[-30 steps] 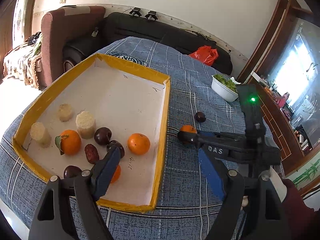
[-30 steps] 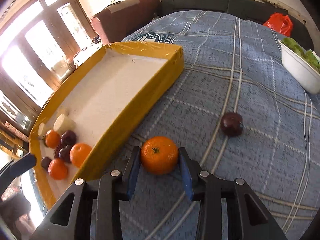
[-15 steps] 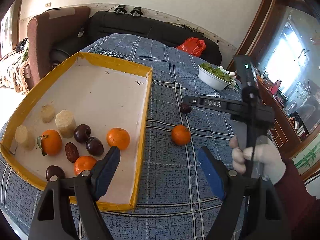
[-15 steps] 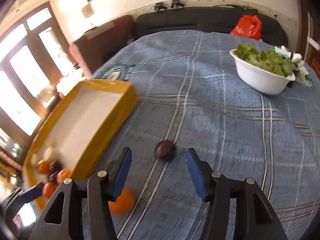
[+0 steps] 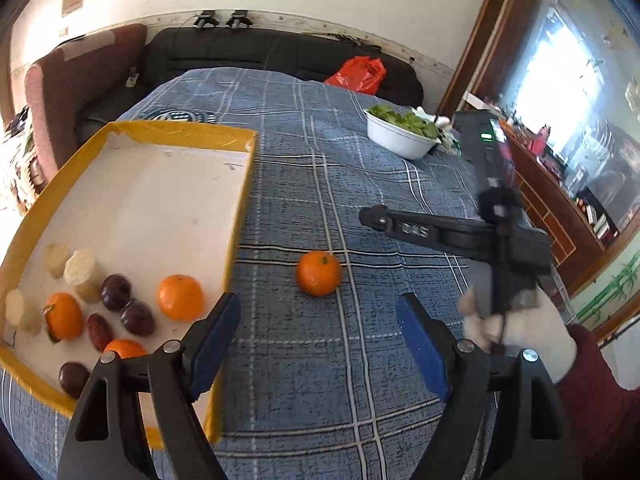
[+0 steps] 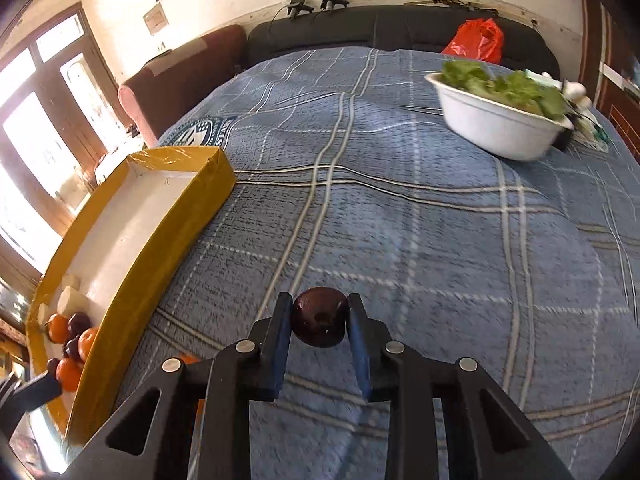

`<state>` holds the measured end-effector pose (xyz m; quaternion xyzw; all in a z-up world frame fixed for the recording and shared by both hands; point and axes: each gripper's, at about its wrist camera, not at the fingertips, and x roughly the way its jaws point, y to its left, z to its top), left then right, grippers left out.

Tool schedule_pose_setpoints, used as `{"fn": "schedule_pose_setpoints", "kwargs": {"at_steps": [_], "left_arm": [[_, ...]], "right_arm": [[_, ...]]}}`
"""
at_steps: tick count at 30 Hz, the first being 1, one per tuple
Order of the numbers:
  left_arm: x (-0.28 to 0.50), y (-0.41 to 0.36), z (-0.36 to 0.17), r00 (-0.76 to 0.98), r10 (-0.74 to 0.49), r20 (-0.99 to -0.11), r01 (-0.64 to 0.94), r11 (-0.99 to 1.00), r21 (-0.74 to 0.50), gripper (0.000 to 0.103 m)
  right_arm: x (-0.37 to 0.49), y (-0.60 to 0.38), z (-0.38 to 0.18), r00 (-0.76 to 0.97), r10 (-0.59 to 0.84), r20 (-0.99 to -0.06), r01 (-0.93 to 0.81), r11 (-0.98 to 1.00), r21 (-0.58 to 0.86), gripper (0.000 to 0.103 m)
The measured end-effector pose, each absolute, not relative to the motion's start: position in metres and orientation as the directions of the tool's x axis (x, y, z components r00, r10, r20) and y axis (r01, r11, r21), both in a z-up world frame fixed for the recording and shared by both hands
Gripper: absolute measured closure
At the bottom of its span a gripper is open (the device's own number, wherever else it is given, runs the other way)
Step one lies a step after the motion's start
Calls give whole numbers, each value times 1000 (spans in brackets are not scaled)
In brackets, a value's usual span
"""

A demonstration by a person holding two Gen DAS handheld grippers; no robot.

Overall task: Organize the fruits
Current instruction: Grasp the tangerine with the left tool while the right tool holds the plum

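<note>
Plum (image 6: 319, 322) (right-wrist view only) in tool (image 6: 319, 344)

Between the yellow-walled tray (image 5: 236, 216) and the white bowl of greens (image 6: 496, 128) you have a wide strip of bare blue checked cloth (image 6: 420, 220), and a gripper can pass there freely. One loose orange (image 5: 318, 273) lies on this strip, near the tray's wall, and the raised wall itself blocks a low entry from the side. The far half of the tray is free; the fruits (image 5: 120, 304) crowd its near corner.
</note>
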<state>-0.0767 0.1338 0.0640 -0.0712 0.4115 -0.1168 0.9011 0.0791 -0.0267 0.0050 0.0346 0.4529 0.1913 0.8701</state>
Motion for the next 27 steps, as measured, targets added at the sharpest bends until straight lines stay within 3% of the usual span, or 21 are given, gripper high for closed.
{"fn": "schedule_pose_setpoints", "kwargs": {"at_steps": [17,21,27], "left_arm": [[-5,90,16,544,-163,-823,182,980,-74,24],[-7,82,11,554,-110,-825,188,982,-5,24],[-24,84,21,607,-116,-786,192,981,4,24]], "right_arm": [[41,-66,-2,521,480,-706,-322,876,357,73],[38,-67,-1,524,485,-700,-322,874,365,73],[37,-68,-3,522,479,-705,-311,877,366,73]]}}
